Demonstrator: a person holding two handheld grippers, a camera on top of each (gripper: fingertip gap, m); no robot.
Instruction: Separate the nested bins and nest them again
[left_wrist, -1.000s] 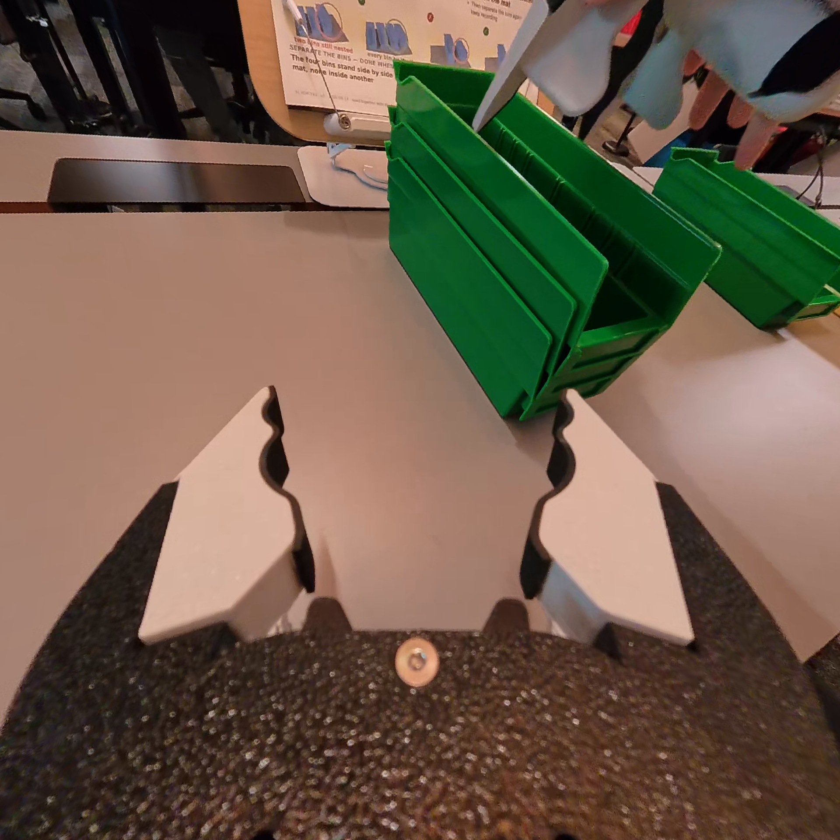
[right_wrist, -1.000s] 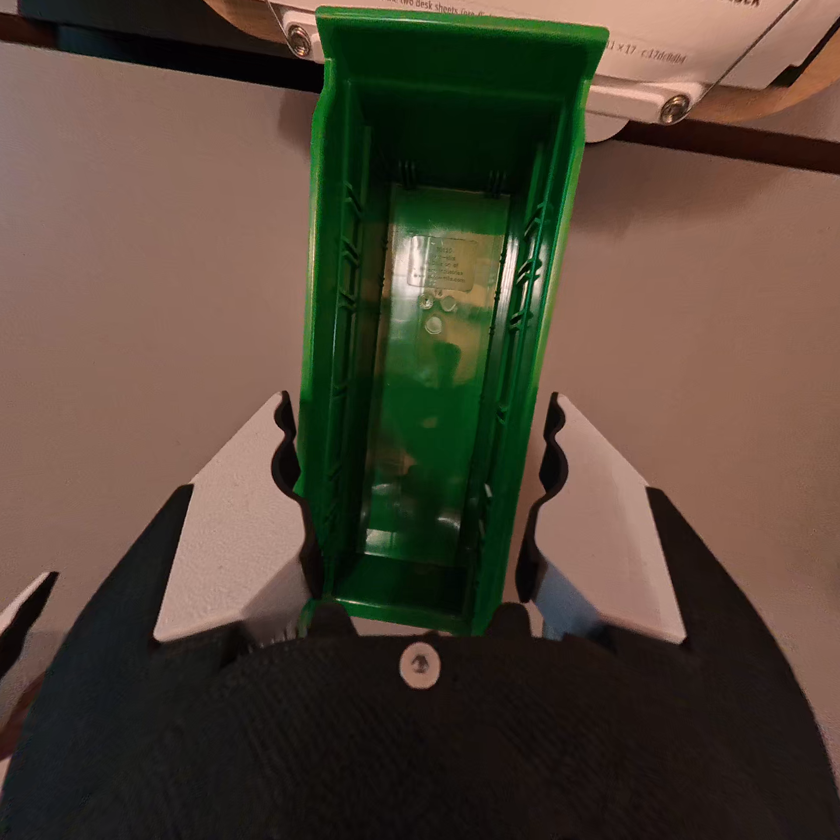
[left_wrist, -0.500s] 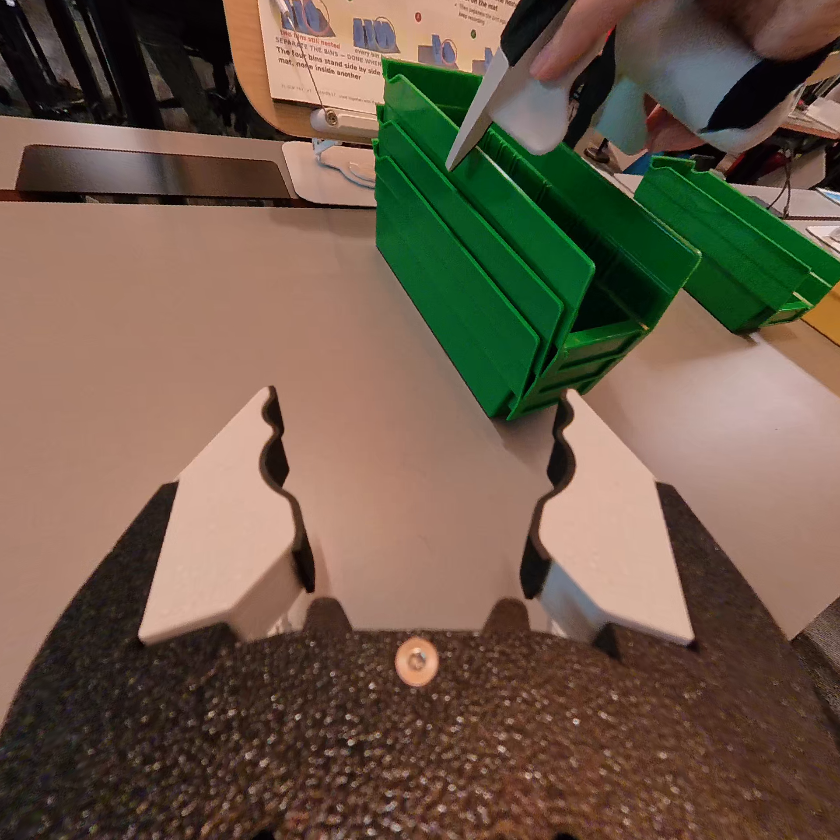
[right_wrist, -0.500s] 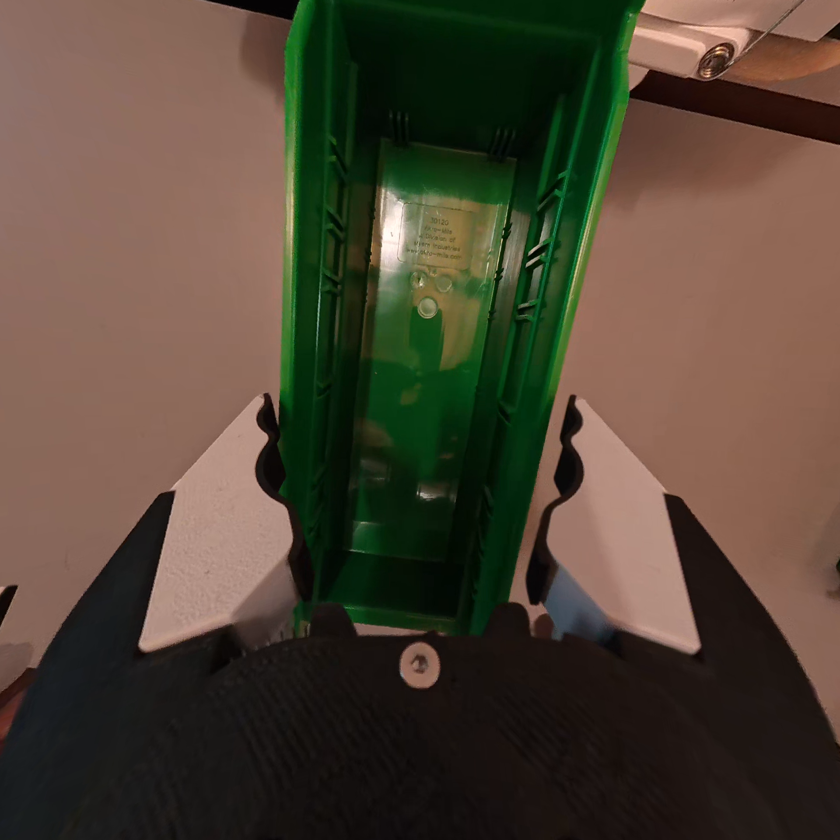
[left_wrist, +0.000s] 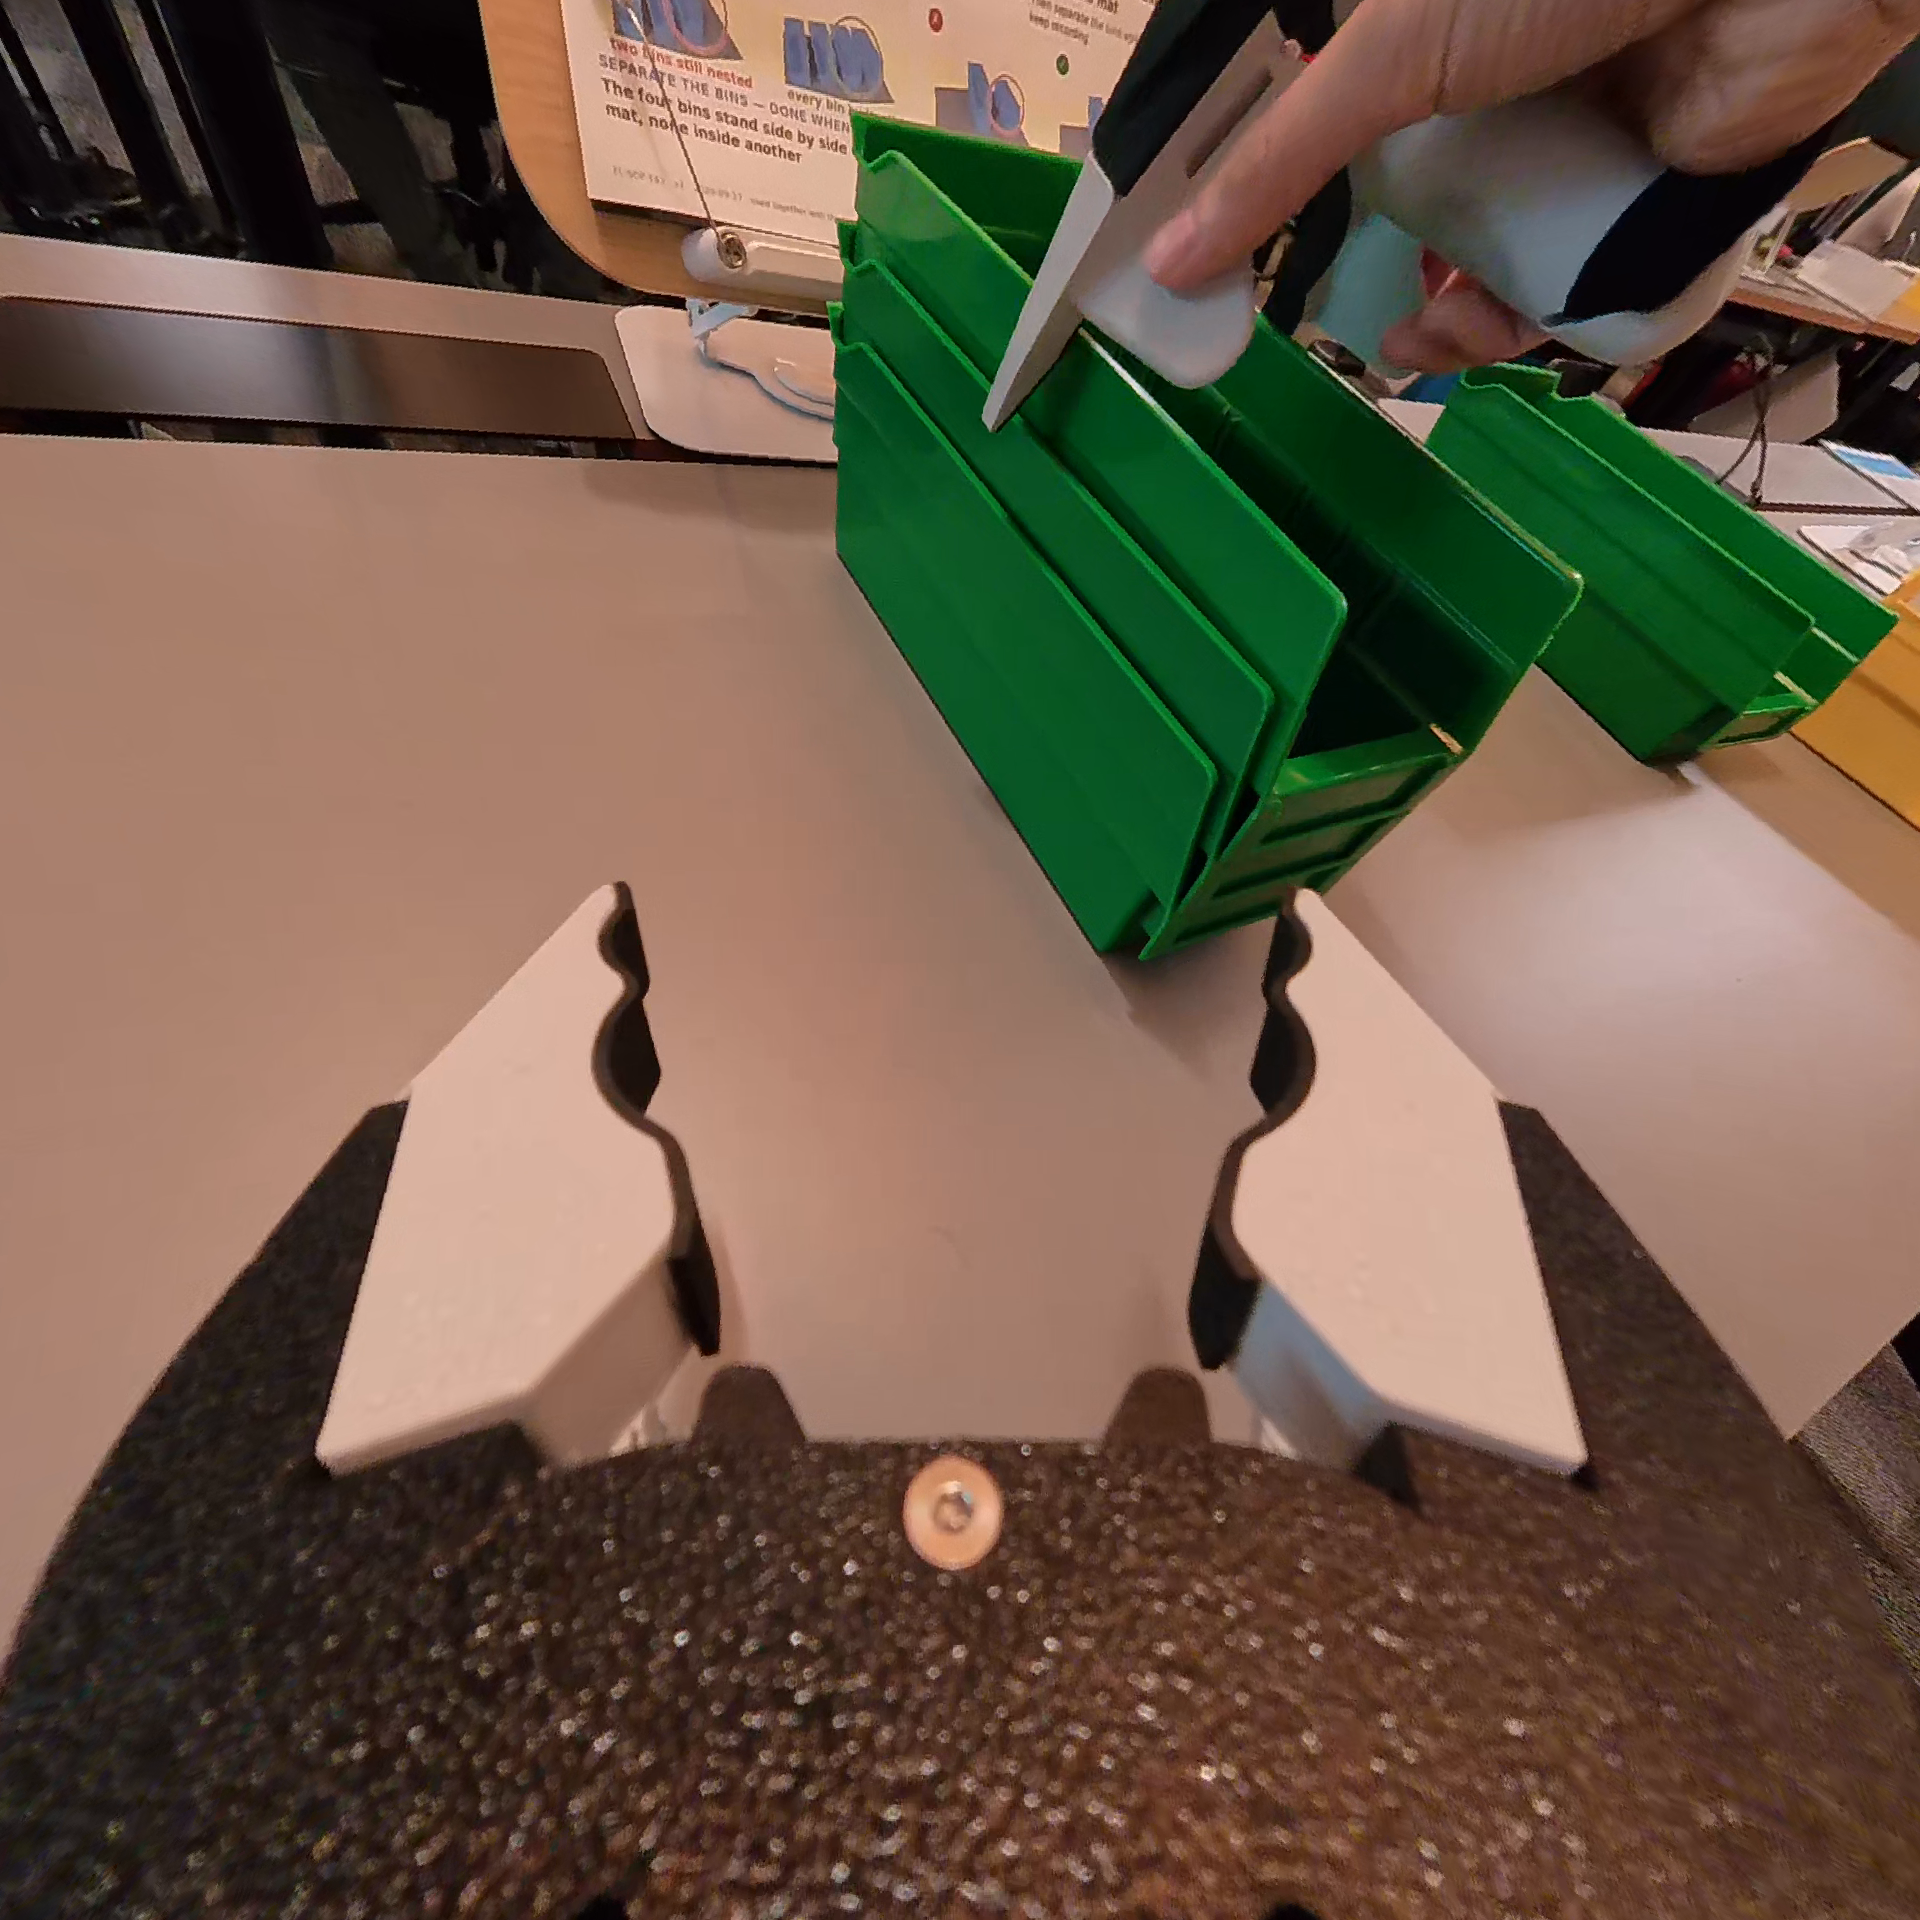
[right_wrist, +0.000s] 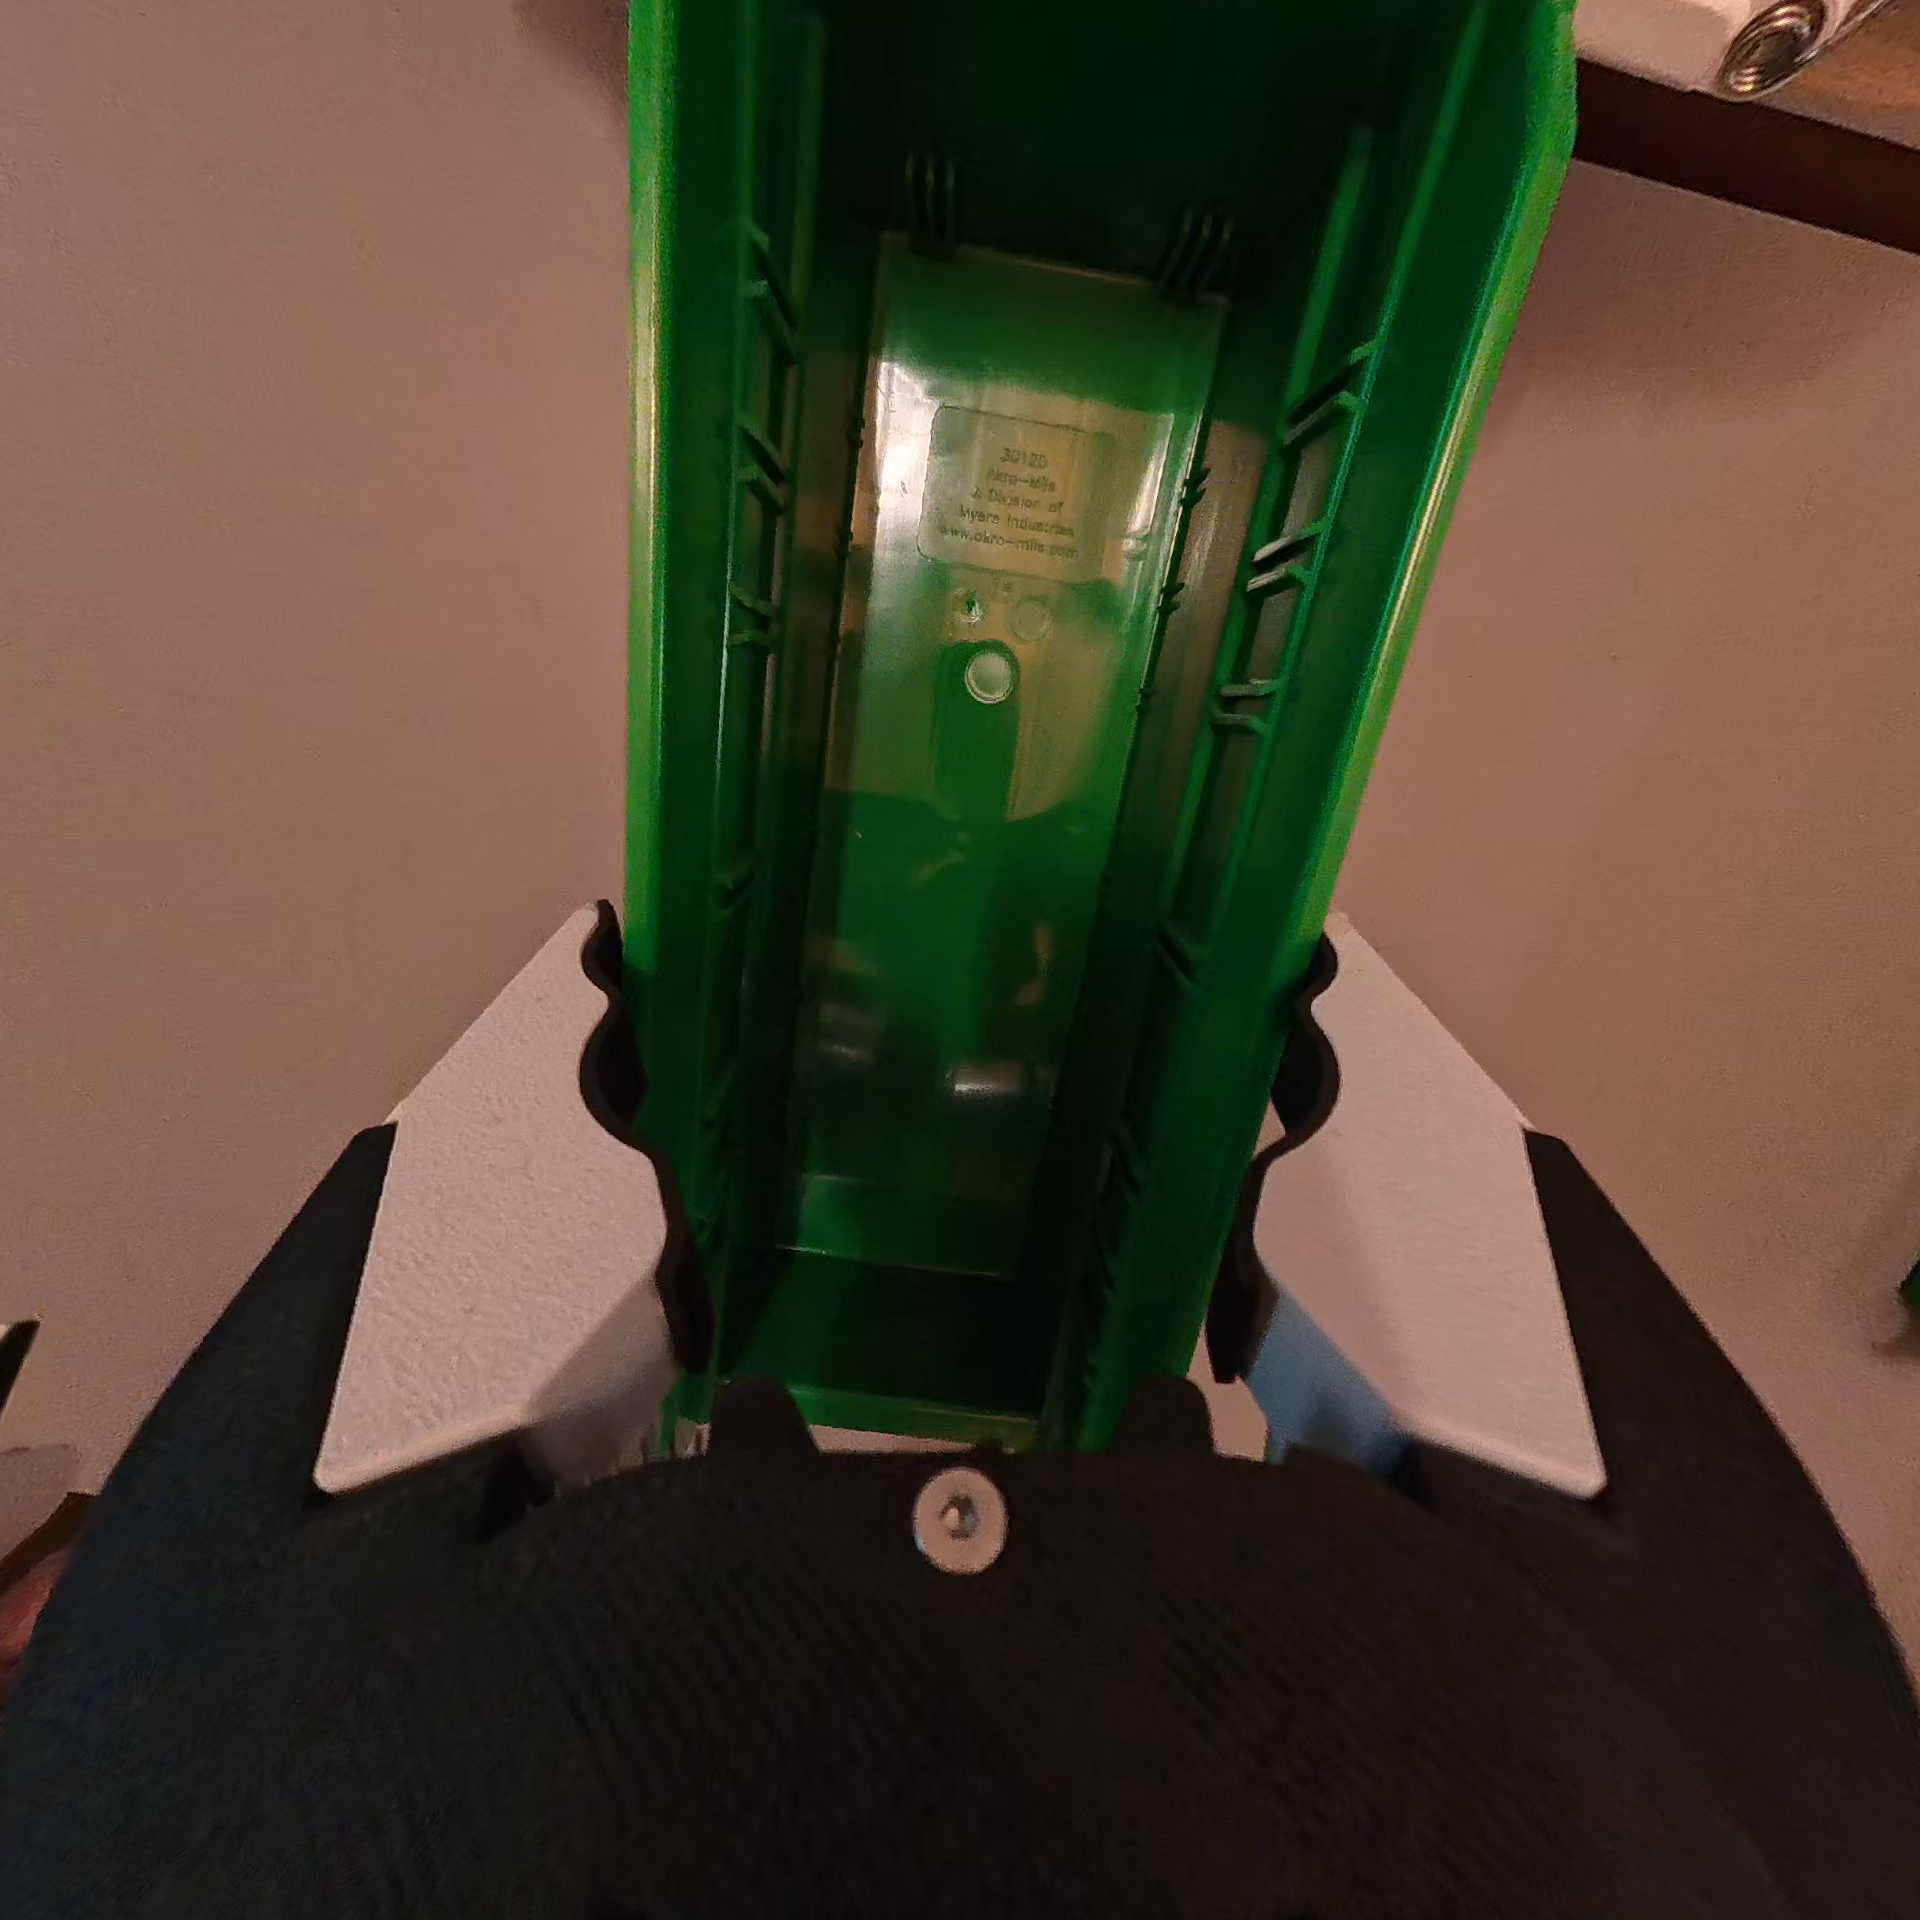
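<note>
Straddling top bin (right_wrist: 1049, 727) of nested stack: right tool (right_wrist: 961, 1122) fingers touching walls.

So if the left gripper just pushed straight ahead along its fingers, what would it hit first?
Most likely the bare table top. The left gripper is open and empty, aimed slightly downward. The stack of nested green bins sits right of centre, near its right fingertip; depth is unclear, so that finger might clip the stack's corner.
</note>
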